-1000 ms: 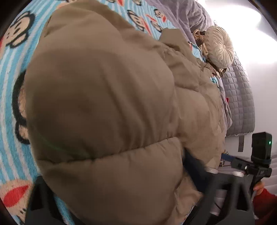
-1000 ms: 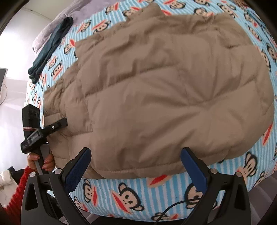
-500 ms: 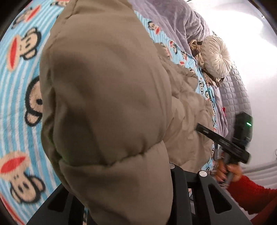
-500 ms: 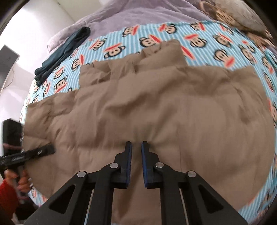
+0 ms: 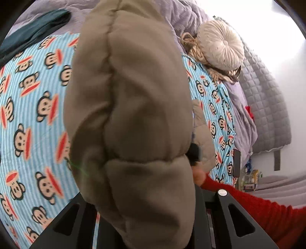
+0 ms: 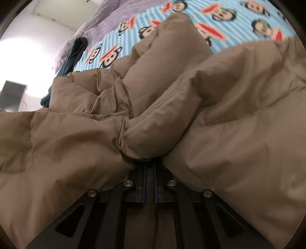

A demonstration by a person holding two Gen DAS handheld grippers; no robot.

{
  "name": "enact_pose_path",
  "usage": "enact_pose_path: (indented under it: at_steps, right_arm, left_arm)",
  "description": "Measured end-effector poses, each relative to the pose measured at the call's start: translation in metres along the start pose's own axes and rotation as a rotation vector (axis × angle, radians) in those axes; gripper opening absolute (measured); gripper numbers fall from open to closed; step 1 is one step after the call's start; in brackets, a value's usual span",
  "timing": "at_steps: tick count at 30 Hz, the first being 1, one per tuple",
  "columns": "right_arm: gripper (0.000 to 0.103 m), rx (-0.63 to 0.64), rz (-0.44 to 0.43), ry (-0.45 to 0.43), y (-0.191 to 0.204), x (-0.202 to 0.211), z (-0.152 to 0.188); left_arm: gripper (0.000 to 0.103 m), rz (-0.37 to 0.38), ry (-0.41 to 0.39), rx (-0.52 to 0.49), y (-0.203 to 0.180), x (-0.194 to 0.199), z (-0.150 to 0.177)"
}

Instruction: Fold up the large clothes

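On the monkey-print bedsheet, tan puffer jacket in both clamped grippers

Bed: blue-striped monkey-print sheet. Far side: lilac blanket, round cream cushion, dark teal folded garment. Right: grey quilted headboard, white wall. Bright daylight.

Daylight is blowing out the wall at two o'clock and a patch at nine o'clock in the right view. The sheet is blurring at twelve o'clock, and fisheye corners are going black.
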State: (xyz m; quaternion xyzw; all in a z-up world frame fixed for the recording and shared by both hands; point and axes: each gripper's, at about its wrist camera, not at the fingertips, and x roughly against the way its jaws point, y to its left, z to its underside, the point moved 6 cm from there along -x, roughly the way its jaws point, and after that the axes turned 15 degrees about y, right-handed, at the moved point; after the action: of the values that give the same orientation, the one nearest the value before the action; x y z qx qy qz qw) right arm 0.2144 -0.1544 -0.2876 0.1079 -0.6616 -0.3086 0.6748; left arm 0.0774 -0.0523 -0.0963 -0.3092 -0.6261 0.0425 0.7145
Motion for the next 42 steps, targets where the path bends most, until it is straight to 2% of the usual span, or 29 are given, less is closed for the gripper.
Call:
enact_pose_path:
  at_steps: [5,9,11,12,13,16,21,22,24,26,28,29,30,32,36,39,42]
  right_arm:
    - [0.002,-0.017,-0.104,0.033,-0.010,-0.002,-0.002]
    - [0.002,-0.063,-0.197,0.089,-0.021,0.009,-0.001]
    - [0.006,-0.071,-0.226,0.091,-0.029,0.026,0.001]
    - [0.007,-0.065,-0.232,0.082,-0.034,0.039,0.005]
    - [0.007,-0.060,-0.224,0.068,-0.042,0.052,0.010]
    - [0.008,-0.078,-0.207,0.031,-0.071,0.087,0.029]
    - [0.008,-0.167,-0.176,-0.035,-0.129,0.128,0.068]
    - [0.008,-0.183,-0.169,-0.051,-0.138,0.135,0.075]
    - [0.009,-0.216,-0.151,-0.081,-0.156,0.147,0.089]
    - [0.021,-0.242,-0.138,-0.101,-0.169,0.157,0.102]
    - [0.053,-0.273,-0.128,-0.120,-0.184,0.170,0.118]
    - [0.058,-0.278,-0.117,-0.129,-0.189,0.176,0.125]
    - [0.060,-0.274,-0.108,-0.133,-0.191,0.180,0.133]
    - [0.060,-0.254,-0.106,-0.139,-0.187,0.188,0.145]
    - [0.081,-0.151,-0.172,-0.186,-0.157,0.212,0.167]
    - [0.081,-0.057,-0.188,-0.191,-0.121,0.215,0.176]
    - [0.081,-0.048,-0.231,-0.172,-0.105,0.205,0.168]
  left_arm:
    - [0.025,-0.111,0.028,-0.009,-0.053,-0.026,-0.018]
    - [0.025,-0.141,0.039,-0.010,-0.078,-0.041,-0.023]
    - [0.025,-0.162,0.056,-0.018,-0.089,-0.049,-0.025]
    - [0.033,-0.165,0.066,-0.027,-0.095,-0.053,-0.026]
    - [0.045,-0.155,0.072,-0.033,-0.098,-0.058,-0.025]
    - [0.063,-0.094,0.098,-0.048,-0.113,-0.079,-0.029]
    - [0.064,0.013,0.177,-0.100,-0.140,-0.121,-0.049]
    - [0.073,0.030,0.190,-0.111,-0.144,-0.128,-0.052]
    - [0.077,0.052,0.197,-0.126,-0.150,-0.143,-0.060]
    - [0.077,0.061,0.201,-0.131,-0.157,-0.158,-0.071]
    - [0.077,0.075,0.205,-0.124,-0.161,-0.172,-0.082]
    - [0.079,0.079,0.207,-0.121,-0.162,-0.178,-0.088]
    - [0.086,0.087,0.211,-0.116,-0.164,-0.185,-0.095]
    - [0.087,0.079,0.211,-0.105,-0.164,-0.195,-0.104]
    - [0.087,0.024,0.231,-0.119,-0.176,-0.215,-0.118]
    - [0.087,-0.008,0.239,-0.140,-0.178,-0.220,-0.120]
    - [0.087,-0.019,0.246,-0.150,-0.178,-0.219,-0.120]
